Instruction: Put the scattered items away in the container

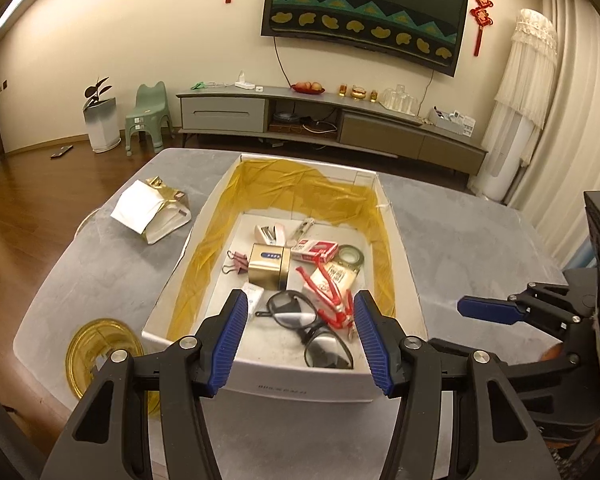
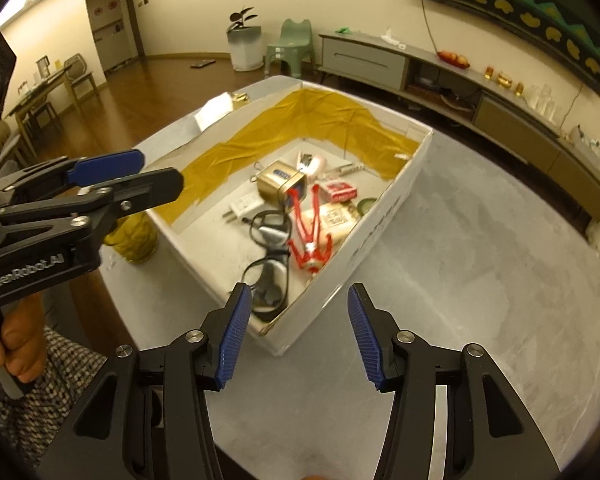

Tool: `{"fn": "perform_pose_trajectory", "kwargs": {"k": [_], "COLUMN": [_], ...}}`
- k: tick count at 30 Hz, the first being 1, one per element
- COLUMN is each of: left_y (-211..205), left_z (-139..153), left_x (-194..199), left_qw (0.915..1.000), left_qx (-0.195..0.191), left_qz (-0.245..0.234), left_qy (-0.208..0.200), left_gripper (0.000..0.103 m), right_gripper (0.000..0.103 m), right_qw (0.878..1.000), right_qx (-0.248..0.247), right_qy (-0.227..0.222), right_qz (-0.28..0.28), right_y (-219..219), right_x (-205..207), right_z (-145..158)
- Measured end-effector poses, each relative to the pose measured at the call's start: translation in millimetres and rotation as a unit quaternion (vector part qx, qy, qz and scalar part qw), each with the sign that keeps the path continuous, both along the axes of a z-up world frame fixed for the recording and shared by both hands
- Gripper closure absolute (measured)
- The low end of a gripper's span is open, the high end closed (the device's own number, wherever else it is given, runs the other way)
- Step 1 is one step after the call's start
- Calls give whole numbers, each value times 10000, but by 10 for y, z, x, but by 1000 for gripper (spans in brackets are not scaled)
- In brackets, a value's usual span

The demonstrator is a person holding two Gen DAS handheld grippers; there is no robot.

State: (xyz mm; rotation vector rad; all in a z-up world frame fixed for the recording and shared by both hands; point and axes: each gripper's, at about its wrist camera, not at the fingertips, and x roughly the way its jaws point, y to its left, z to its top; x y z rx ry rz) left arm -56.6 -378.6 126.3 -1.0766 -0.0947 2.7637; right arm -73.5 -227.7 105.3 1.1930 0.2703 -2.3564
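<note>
At the far left of your worktop (image 1: 100, 272), the gold round lid (image 1: 100, 356) lies near the edge and a crumpled white-and-gold bag (image 1: 152, 212) sits just beside the container (image 1: 300, 384); both look like what is left to tidy. Your left tool (image 1: 300, 332) hovers over the container's near end with its blue pads spread wide and nothing between them, probably because it has nothing more to hold there. Below it lie the black glasses (image 1: 300, 320), the red-handled pliers (image 1: 328, 300), the gold tin (image 1: 268, 266), the red box (image 1: 314, 250), the tape roll (image 1: 350, 256) and the pink stapler (image 1: 270, 234). To the right, your right tool (image 2: 296, 332) is also spread and empty, held above bare worktop by the container's near corner, clear of the other arm. Only the left view shows the bag and lid fully; the right view shows your hand (image 2: 16, 344) gripping the left tool's handle.
</note>
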Motion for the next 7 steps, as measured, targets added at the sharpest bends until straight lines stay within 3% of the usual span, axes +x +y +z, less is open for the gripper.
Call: {"fn": "perform_pose_trajectory", "kwargs": {"k": [7], "left_y": [125], "left_z": [18], "left_x": [64], "left_qw": [9998], "left_qx": [-156], "left_qz": [-127], "left_qy": [85], "left_gripper": [46], "right_gripper": [49], "right_qw": [9999], "right_qx": [-124], "right_qy": [-34], "right_qz": [-11], "right_y": [33], "right_x": [53], "right_z": [-9]}}
